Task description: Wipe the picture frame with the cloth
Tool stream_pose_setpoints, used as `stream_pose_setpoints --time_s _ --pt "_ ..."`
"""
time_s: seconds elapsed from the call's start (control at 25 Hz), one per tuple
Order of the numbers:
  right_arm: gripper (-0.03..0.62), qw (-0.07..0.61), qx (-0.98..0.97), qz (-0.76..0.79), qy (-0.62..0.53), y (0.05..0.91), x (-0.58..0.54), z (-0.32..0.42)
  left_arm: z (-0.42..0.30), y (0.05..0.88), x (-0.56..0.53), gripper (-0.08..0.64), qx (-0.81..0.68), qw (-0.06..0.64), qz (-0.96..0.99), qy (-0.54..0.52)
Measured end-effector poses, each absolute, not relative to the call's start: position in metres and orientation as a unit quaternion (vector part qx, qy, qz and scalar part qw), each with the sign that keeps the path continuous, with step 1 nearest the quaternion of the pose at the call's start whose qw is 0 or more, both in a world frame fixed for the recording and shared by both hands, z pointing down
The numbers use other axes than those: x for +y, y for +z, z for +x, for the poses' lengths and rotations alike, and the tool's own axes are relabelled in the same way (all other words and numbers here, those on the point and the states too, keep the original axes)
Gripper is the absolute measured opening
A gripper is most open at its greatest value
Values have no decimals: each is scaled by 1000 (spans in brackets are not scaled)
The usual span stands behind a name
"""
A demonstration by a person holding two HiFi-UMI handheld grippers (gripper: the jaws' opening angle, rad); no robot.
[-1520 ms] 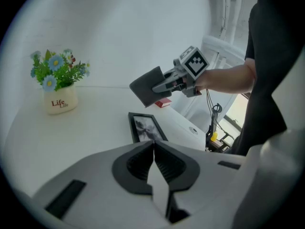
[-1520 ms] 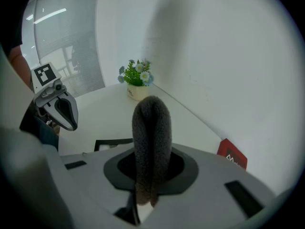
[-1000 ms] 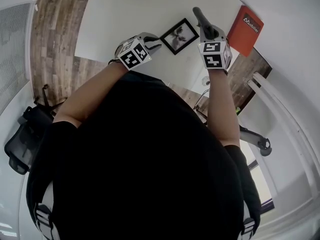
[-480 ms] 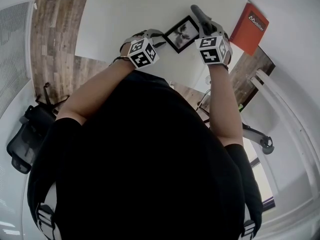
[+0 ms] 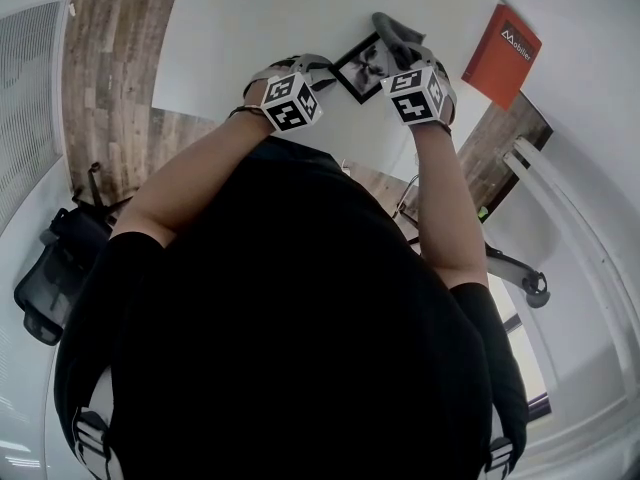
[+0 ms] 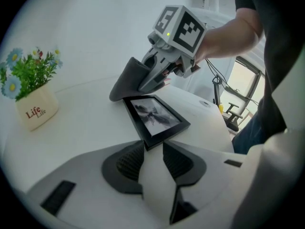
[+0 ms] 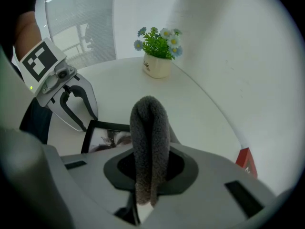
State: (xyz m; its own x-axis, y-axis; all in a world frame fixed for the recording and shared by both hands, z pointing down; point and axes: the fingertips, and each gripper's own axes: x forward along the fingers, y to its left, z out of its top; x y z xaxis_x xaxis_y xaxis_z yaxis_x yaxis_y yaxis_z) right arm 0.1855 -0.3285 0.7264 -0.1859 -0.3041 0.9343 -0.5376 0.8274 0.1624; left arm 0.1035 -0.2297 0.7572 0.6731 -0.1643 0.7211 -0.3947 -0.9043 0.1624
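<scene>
A black picture frame [image 5: 360, 64] with a grey photo lies flat on the white table [image 5: 230, 38]. My left gripper [image 6: 152, 149] is at its near corner [image 6: 148, 143], which sits between the jaw tips; the jaws are closing and the pads do not press on it. My right gripper [image 5: 400, 46] is shut on a folded dark grey cloth [image 7: 150, 137]. In the left gripper view the cloth [image 6: 126, 82] hangs down at the frame's far corner [image 6: 128, 99]. The right gripper view shows the frame [image 7: 107, 137] under the cloth and the left gripper [image 7: 90, 122] beside it.
A white pot of flowers [image 6: 35, 111] stands on the table beyond the frame, also seen in the right gripper view [image 7: 157, 66]. A red book [image 5: 510, 53] lies at the table's right edge. Office chairs [image 5: 50, 268] stand on the wooden floor off the table.
Both grippers have moved in on the frame. The right one has come down with the cloth over the frame's far edge; the left one has reached the near corner.
</scene>
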Motion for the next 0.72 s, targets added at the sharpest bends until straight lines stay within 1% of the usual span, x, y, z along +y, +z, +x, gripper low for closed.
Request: stream_pose_setpoints --time_s 0.72 --pt "48 571 -782 219 122 739 -272 138 104 758 -229 124 -163 137 902 375"
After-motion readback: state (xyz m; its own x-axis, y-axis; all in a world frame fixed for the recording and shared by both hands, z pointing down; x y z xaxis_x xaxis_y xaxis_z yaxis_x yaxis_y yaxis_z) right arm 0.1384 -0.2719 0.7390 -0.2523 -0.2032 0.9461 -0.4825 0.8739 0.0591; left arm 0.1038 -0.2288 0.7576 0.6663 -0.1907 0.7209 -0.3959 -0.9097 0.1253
